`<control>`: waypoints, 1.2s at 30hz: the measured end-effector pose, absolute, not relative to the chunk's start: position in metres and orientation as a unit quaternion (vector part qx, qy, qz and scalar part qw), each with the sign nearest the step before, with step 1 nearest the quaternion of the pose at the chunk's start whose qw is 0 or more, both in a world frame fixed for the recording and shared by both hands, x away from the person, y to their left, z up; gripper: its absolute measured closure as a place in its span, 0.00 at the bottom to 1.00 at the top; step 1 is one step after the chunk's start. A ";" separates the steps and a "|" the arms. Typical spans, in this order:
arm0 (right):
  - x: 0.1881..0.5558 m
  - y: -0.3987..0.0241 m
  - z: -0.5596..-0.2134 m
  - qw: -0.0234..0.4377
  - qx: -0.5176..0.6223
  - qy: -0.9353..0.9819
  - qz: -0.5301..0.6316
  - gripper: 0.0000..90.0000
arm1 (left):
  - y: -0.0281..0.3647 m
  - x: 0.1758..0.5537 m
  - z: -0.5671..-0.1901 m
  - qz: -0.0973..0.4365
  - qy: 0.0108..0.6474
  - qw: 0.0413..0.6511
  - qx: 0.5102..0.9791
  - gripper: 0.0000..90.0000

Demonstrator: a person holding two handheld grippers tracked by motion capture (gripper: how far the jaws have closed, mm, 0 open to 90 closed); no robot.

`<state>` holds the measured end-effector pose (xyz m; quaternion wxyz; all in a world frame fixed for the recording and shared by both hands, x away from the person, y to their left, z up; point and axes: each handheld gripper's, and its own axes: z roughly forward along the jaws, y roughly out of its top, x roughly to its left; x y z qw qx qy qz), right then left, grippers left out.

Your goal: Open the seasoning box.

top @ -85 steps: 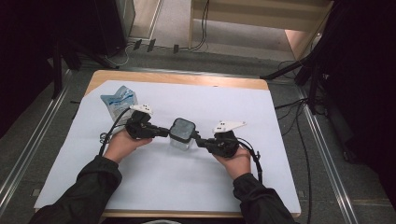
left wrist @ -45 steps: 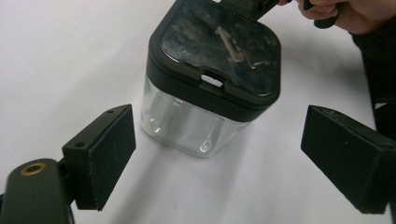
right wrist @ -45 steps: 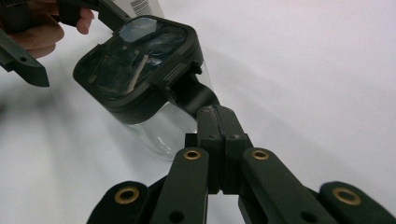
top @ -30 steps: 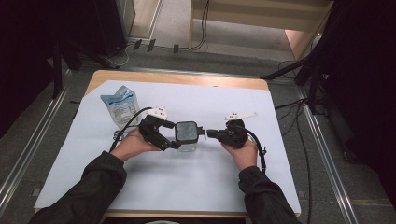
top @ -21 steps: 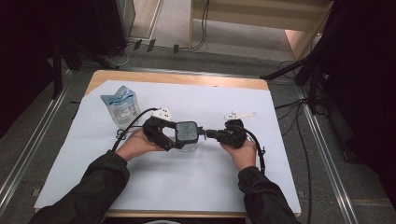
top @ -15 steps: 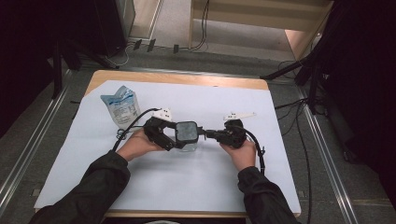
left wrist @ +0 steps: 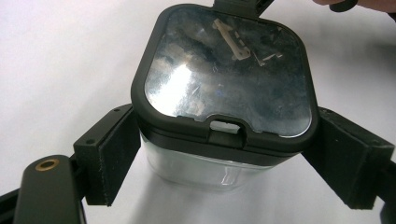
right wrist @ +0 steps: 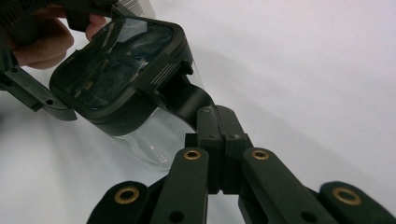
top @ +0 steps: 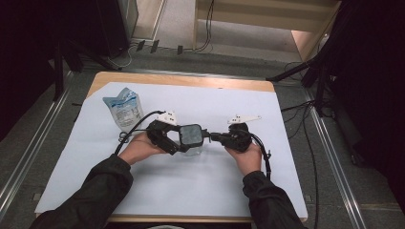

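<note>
**Clear container gripped from both sides at mid-worktop**

Small clear container (top: 191, 143) with rounded-square black lid (left wrist: 224, 74): glossy, see-through lid panel set in a thick black rim, a small notched latch at the near rim edge in the left gripper view, a black tab (right wrist: 189, 100) jutting from one side. Transparent, seemingly empty body below the lid. Tilted in the right gripper view, lid leaning toward the left gripper. Located at the middle of the white-covered worktop (top: 200, 191), between the two hands.

Left gripper (top: 167, 136) spread wide around the body, one foam pad against each side wall just under the lid rim. Right gripper (top: 212, 137) closed narrow, jaws pressed together on the lid's side tab. Blue-and-white pouch (top: 123, 107) lying well apart, toward the far left corner.

Compared with 2.8 seconds ago: left hand shifted right and rolled, container now slightly right of its former spot, right hand turned so its white top plate (top: 243, 118) sits farther back. Against the frames of the last second, hardly any change; both grips as before.
</note>
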<state>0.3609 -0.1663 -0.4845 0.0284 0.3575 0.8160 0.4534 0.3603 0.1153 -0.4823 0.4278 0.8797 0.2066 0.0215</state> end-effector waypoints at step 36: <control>0.360 -0.164 -0.485 0.016 0.353 0.818 0.453 1.00 | 0.135 0.361 -0.448 0.002 0.191 0.451 0.872 0.75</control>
